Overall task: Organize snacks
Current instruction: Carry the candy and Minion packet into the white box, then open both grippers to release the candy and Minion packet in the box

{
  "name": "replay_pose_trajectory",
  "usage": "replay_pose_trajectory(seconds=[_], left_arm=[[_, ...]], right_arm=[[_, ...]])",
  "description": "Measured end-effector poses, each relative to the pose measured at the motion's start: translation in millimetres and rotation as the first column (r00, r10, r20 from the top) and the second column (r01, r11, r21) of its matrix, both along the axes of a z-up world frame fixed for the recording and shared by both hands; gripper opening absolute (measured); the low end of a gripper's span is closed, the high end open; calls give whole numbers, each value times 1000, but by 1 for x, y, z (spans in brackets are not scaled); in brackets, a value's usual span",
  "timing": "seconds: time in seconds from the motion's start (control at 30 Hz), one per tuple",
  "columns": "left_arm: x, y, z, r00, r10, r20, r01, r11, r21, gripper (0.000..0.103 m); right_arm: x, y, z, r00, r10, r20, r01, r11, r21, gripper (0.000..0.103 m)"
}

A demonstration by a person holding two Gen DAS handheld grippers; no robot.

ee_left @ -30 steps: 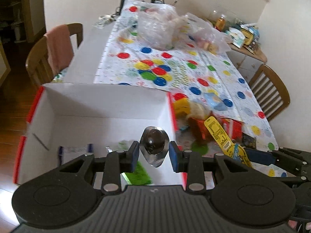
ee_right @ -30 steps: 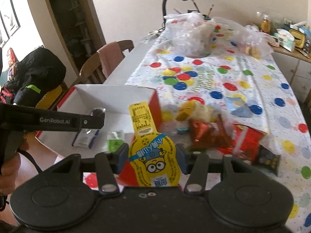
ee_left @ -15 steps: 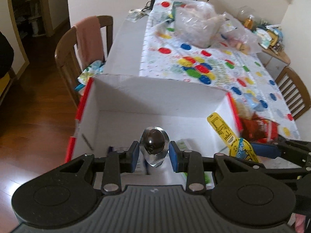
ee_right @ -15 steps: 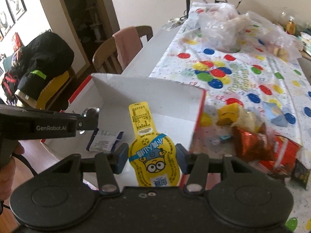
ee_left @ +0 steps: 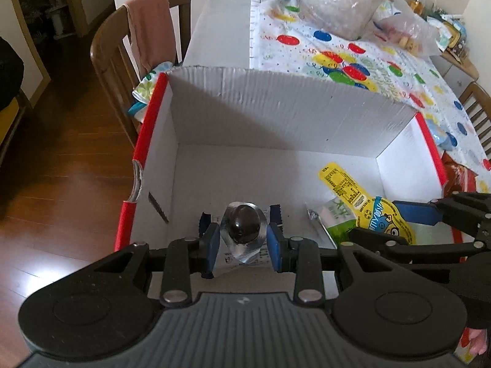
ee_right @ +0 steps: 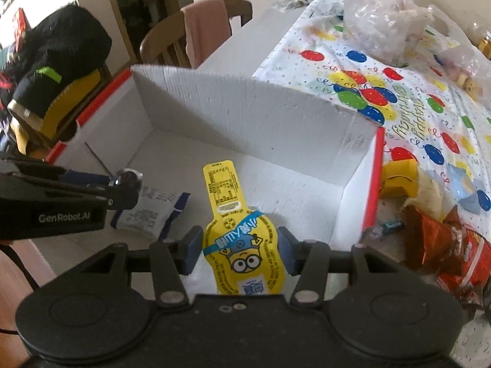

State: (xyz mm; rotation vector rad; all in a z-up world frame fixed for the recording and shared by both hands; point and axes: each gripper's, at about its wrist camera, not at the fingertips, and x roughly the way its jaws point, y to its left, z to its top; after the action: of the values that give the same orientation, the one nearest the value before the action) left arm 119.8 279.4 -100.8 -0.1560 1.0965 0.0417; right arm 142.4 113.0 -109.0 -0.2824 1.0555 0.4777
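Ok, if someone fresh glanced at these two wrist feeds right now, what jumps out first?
Probably the big white box with red edges, filling both views, with both grippers poised over it. The left gripper clamps a dark chocolate egg in foil, and the right gripper clamps a yellow cartoon snack pack. Beyond the box, the bright polka-dot tablecloth carries more loose snacks at its right.

Soft daylight, sharp focus, fisheye bending at edges.
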Motion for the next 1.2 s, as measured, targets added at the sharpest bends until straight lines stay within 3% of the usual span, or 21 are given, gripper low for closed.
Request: replay_pose_trajectory(seconds=[0.5,0.83,1.2], left_arm=[[5,-3,-31,994,-28,-106,29,1000,4,33],[2,-3,-32,995,-19,-103,19,1000,4,34],[-16,-5,-11,999,-9,-39,8,1000,-9,54]], right_arm=[[3,12,-19,999,10,-52,-13,997,-75,51],[-2,11,-17,998,11,-62,-15,997,-72,52],[-19,-3,11,1000,18,-21,-18,1000,8,64]])
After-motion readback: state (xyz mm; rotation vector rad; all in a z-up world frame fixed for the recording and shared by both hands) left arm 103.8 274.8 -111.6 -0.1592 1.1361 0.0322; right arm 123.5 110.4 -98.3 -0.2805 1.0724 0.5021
